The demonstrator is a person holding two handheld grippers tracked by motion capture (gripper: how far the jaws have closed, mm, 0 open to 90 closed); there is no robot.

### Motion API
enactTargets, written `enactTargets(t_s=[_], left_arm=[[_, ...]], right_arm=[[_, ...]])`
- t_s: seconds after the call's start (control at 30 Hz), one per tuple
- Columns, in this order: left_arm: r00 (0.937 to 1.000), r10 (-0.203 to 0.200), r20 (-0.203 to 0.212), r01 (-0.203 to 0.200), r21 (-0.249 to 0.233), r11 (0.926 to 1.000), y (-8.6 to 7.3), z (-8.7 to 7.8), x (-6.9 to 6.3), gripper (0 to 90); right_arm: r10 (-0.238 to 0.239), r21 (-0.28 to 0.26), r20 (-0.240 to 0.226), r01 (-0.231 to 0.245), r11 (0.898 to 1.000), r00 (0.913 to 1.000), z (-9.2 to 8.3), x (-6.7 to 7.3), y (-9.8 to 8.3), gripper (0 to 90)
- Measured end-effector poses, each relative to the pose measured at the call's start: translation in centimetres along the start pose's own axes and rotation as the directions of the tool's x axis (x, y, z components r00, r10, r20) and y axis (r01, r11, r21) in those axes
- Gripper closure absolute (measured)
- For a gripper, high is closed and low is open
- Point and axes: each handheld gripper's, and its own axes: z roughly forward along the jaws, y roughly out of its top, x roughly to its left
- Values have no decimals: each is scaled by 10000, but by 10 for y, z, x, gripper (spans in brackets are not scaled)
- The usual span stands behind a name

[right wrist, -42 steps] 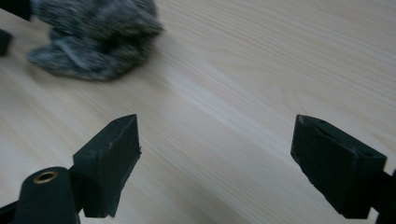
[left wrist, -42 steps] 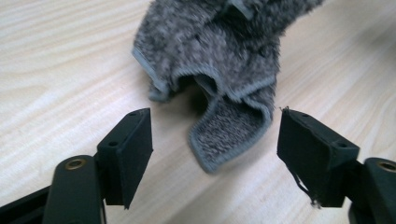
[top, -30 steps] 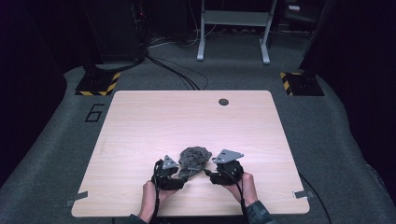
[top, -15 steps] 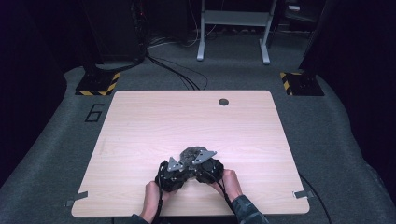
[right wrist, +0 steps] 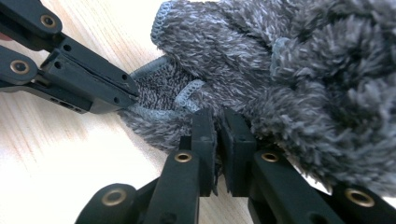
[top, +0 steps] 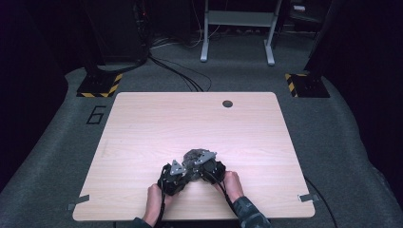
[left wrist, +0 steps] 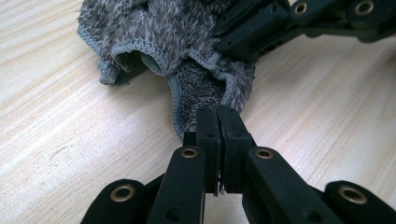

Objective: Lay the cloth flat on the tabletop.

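I have a crumpled grey fleecy cloth [top: 194,156] lying on the near middle of the wooden table [top: 142,123], and I am gripping it from the near side with both tools. My left gripper [left wrist: 218,114] is pressed together on a hemmed edge of the cloth, a thin fold of the stitched border pinched between its pads; from the high view it sits at the cloth's near-left [top: 178,173]. My right gripper [right wrist: 218,122] is likewise clamped on the fleece, its jaws nearly touching with pile caught between them, and it sits at the cloth's near-right [top: 205,164]. I take the two grips close together along the same edge because I judge that I am after two neighbouring points of the hem, so that drawing my hands apart would open the bundle into a flat sheet; in each gripper view the other tool's black jaws show just beside my own, biting the same patch of cloth. Compared with a second ago, both pairs of jaws have just been closing, from about half spread to shut on the fabric. My right hand has come in toward the left and downward, so the tools that stood on either side of the cloth now nearly meet, while my left hand stays where it was. The cloth itself has not shifted on the table.
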Motion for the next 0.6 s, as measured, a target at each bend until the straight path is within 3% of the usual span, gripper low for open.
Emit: enactTargets(t_s=[0.33,0.43,0.6], left_arm=[[9999,5,-135,-6,-55,10000,-5,-7,4,884],[9998,-77,-202,75,-138,9999,-6,-11,7,883],[9994,-120,-334,114,-180,9998,-8,-16,10,883]], right_arm=[[358,-795,204,-341,9963,9991,-23,-11,-5,862],[839,-1075,333,-799,9910,9959,-34,-19,-9,862],[1227,-1401,485,-1149,9834,9913,-45,-28,-13,862]])
